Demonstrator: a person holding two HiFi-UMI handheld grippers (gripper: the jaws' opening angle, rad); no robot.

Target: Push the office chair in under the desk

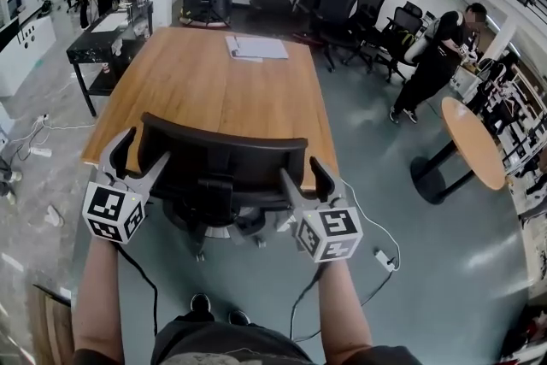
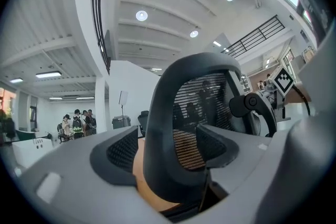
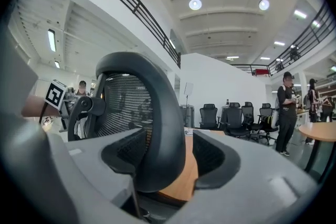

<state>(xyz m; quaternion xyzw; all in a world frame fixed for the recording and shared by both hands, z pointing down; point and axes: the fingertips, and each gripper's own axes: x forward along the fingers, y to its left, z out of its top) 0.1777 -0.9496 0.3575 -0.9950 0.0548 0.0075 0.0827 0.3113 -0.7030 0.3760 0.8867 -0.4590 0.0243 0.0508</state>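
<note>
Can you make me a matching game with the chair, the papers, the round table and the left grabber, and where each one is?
Things: 1 office chair; 2 papers; 3 round table; 4 left gripper.
Places: A far end of the desk; B off to the right of the desk; C near end of the desk; D astride the office chair's left edge, jaws open.
Pairs: 1-C, 2-A, 3-B, 4-D.

On the office chair [image 1: 224, 160], seat and base are largely hidden behind the backrest at the near edge of the counter [image 1: 197, 90], and the sheets [image 1: 256, 47] near its far edge, perhaps paper, are too small to read.
</note>
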